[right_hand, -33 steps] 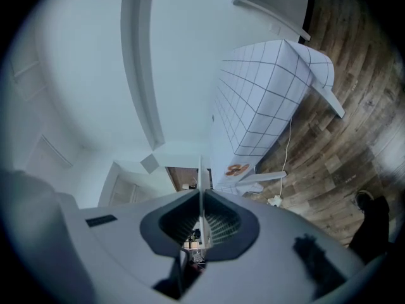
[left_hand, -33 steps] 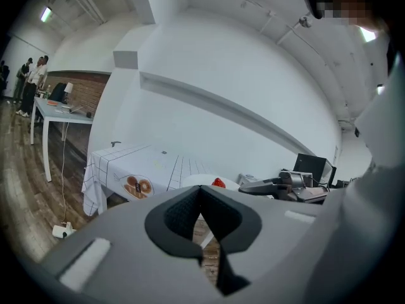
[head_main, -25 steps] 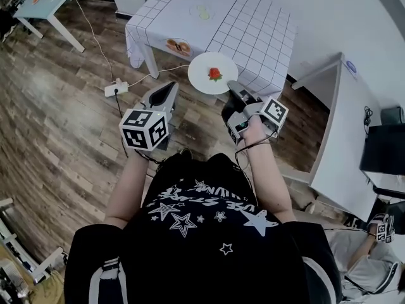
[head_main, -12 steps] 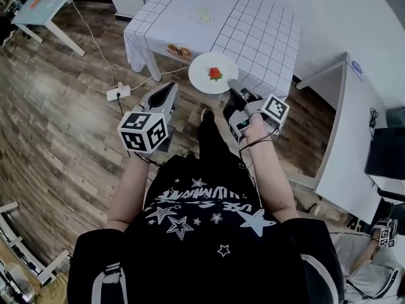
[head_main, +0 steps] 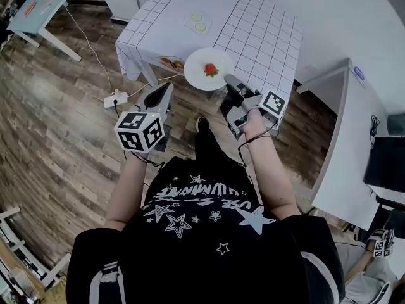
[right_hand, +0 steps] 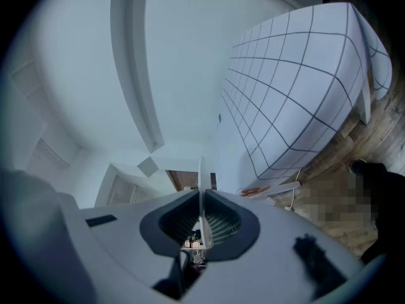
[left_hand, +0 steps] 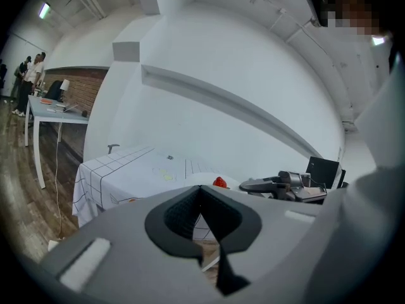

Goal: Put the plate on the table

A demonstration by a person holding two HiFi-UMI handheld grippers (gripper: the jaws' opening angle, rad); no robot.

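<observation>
Nearest the person, the left tool (head_main: 166, 88) hangs over the floor (head_main: 57, 138), its jaws together with nothing between them, as its own view (left_hand: 201, 194) shows. The right tool (head_main: 228, 79) is clamped on the near rim of the plate (head_main: 197, 73); in its own view (right_hand: 201, 215) the rim stands edge-on between the jaws. The plate is in the air, roughly level, over the near edge of the worktop (head_main: 259, 24), with a bit of red food (head_main: 211, 69) at its middle. It looks stiff, glazed and breakable. Held by one edge it will likely want to tip, so the grip should sit deep on the rim and the plate go down flat, lest the food slide. The worktop wears a white grid cloth (head_main: 136, 40), soft and liable to ruck. A dish (head_main: 171, 63) sits near its corner, with free room beside it. Beyond lie wood planks, a power strip (head_main: 114, 97) and white walls
</observation>
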